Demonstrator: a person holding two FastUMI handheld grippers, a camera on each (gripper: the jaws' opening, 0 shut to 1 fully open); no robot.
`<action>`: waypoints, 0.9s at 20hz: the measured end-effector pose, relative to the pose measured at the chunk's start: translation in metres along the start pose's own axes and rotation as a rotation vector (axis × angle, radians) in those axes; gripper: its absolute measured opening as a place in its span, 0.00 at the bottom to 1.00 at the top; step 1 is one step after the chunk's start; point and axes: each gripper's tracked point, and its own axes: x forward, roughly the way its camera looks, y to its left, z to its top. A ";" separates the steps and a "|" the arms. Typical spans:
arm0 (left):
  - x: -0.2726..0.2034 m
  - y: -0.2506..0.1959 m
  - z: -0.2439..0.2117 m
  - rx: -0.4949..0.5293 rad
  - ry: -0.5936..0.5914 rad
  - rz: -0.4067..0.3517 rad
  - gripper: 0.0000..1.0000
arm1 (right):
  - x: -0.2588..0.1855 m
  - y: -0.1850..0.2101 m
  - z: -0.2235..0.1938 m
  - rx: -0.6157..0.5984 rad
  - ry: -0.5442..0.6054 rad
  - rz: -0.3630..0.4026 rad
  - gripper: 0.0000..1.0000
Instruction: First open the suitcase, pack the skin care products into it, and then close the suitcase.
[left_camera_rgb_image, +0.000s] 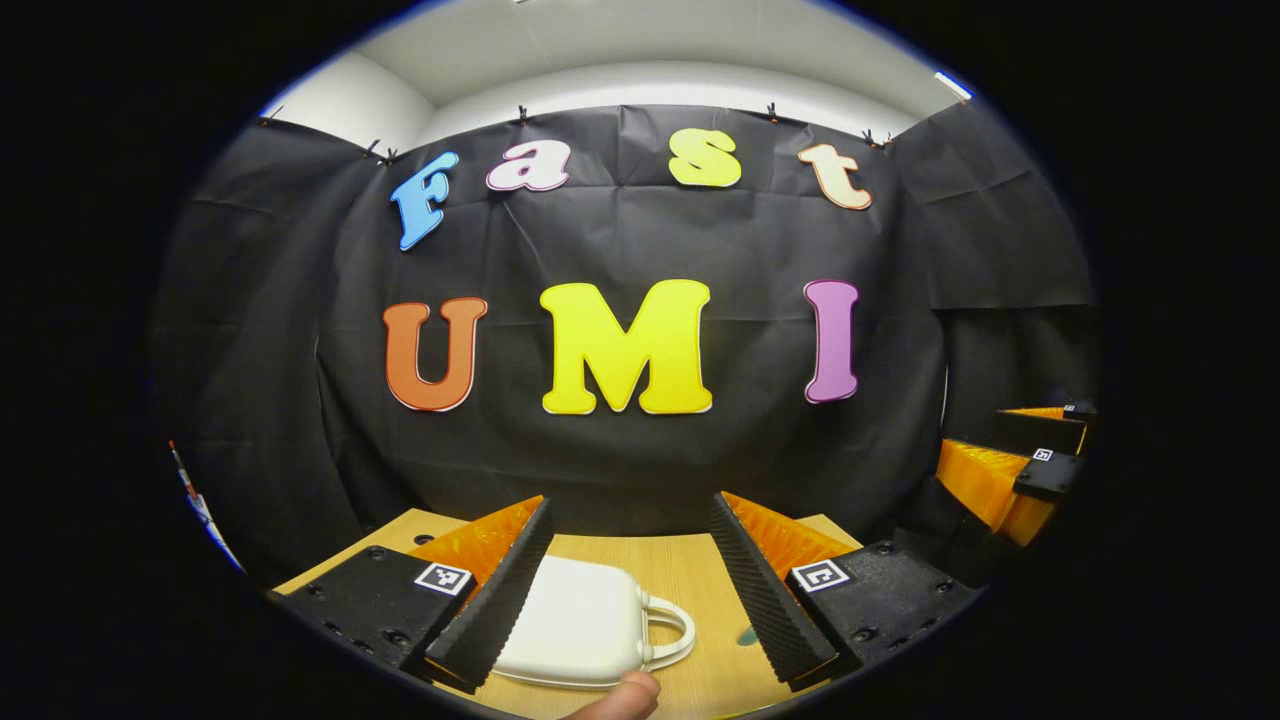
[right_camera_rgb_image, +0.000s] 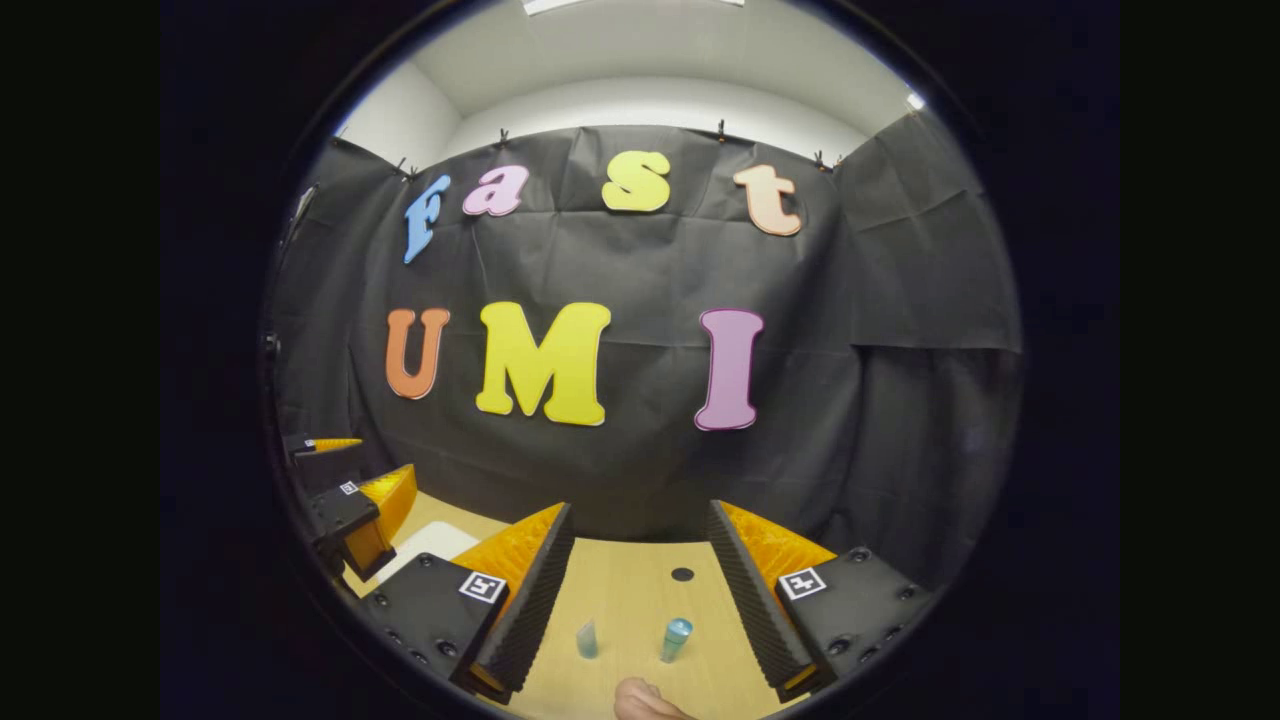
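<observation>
A small white suitcase (left_camera_rgb_image: 580, 625) with a loop handle on its right side lies shut on the wooden table, between the fingers of my left gripper (left_camera_rgb_image: 630, 590), which is open above it. In the right gripper view, two small skin care bottles stand on the table: a pale one (right_camera_rgb_image: 587, 640) and a teal-capped one (right_camera_rgb_image: 676, 638). My right gripper (right_camera_rgb_image: 640, 590) is open above them, touching neither. A corner of the white suitcase (right_camera_rgb_image: 435, 542) shows at the left of that view, beside the left gripper (right_camera_rgb_image: 350, 505).
The wooden table (right_camera_rgb_image: 640, 580) ends at the black cloth wall close behind. A small dark hole (right_camera_rgb_image: 682, 574) sits in the tabletop beyond the bottles. A fingertip (left_camera_rgb_image: 625, 697) shows at the bottom edge. The right gripper (left_camera_rgb_image: 1020, 470) shows at the far right of the left gripper view.
</observation>
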 end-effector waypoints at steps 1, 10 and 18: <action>0.000 -0.006 -0.004 0.004 0.011 -0.014 1.00 | -0.002 -0.003 -0.002 -0.002 -0.001 -0.004 0.80; 0.005 -0.024 -0.013 0.018 0.024 -0.034 1.00 | 0.002 -0.019 -0.010 -0.005 0.013 -0.016 0.80; 0.014 -0.035 -0.041 0.008 0.079 -0.037 1.00 | 0.010 -0.058 -0.014 -0.018 0.021 -0.078 0.80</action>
